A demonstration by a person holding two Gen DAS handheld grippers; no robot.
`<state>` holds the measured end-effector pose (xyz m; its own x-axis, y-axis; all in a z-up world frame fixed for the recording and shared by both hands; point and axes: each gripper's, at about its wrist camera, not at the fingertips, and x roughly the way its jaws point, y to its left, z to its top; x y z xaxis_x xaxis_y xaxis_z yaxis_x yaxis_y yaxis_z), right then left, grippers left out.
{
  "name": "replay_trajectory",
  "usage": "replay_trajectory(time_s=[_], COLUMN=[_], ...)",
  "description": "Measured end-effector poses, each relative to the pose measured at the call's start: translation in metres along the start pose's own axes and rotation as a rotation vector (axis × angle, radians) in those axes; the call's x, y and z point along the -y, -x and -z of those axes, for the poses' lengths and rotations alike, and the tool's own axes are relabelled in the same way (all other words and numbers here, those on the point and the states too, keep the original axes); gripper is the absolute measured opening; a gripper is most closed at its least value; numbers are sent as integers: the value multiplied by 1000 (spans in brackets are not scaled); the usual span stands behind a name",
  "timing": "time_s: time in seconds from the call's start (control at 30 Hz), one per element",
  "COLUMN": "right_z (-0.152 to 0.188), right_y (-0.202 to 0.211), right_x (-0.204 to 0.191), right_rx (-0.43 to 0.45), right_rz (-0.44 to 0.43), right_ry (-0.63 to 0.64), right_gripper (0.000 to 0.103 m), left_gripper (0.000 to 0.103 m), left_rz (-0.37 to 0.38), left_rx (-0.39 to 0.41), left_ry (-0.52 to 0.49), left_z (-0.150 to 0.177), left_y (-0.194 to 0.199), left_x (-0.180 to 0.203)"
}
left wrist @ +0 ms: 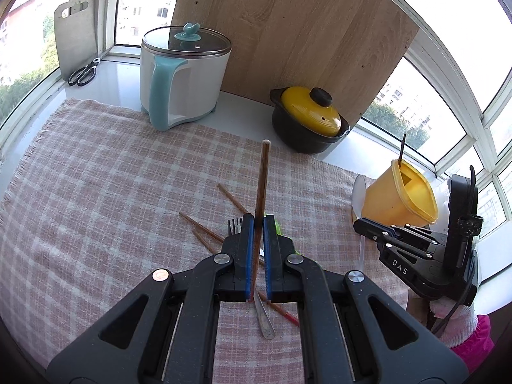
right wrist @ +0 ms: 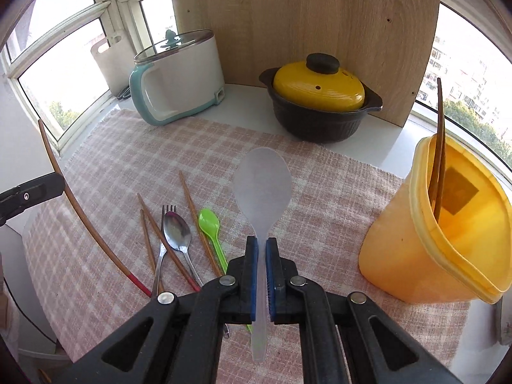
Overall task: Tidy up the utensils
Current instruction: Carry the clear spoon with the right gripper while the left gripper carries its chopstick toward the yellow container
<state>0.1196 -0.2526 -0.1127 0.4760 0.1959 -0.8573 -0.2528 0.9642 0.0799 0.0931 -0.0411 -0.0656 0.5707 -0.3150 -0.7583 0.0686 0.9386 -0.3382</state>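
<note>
A brown chopstick point(left wrist: 260, 188) stands pinched between the blue pads of the left tongs point(left wrist: 258, 224), which are closed on it; in the left wrist view it rises through the centre of the frame, its tip up toward the black pot with a yellow lid point(left wrist: 308, 120). The right tongs point(right wrist: 261, 244) are clamped on the stem of a translucent white rice paddle point(right wrist: 262, 188), whose broad blade sits in the middle of the right wrist view, above the pink checked cloth point(right wrist: 320, 192) that covers the surface. At the lower left of that view the loose utensils lie together on the cloth: a metal spoon point(right wrist: 177, 232) beside a fork point(right wrist: 163, 243), a green plastic spoon point(right wrist: 209, 225) just right of them, and several chopsticks point(right wrist: 192, 211) crossing over and under these. The chopstick held by the left tongs also shows there as a long curved stick with a red end at the left edge. At the right edge a yellow plastic holder point(right wrist: 416, 243) rests tilted on the cloth, its mouth turned toward the camera, with brown sticks leaning inside. Farther back, at the upper left, stands a white electric cooker with a teal handle and glass lid point(right wrist: 179, 73), and behind the pot a wooden board point(right wrist: 304, 16) leans against the windows.
</note>
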Motion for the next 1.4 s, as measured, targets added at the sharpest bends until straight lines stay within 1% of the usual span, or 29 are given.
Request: replay_trajectory(time_s=[0.07,0.23,0.4,0.6,0.7,0.93,1.27,1.4], right_z=[0,3,3,0,-3,-12,-23,-26], right_y=[10,29,41,57,67,93,124,132], right_x=[1,5,12,17,18,33,79,97], right_rx=[29,67,94,136,170,244,321,344], right_rz=[7,25,34,48,55,82,179,214], right_ry=[-12,-23,-43,-53,-57,-88,-146,-169], right_gripper=[2,2,2,2,2,2,2,2], left_gripper=[3,3,3,3,3,3,3,3], left_rz=[7,24,38,49,62,121,207,241], left_rx=[9,12,8,22,37,76,124,127], left_ry=[-18,-56,-58,-81,-100,-147,-232,-256], left_z=[-2,-7,-11,-18,-23,-43,-70,-77], left_y=[2,2,0,4,10,23,31,28], left_x=[7,21,27,36,45,74,134,158])
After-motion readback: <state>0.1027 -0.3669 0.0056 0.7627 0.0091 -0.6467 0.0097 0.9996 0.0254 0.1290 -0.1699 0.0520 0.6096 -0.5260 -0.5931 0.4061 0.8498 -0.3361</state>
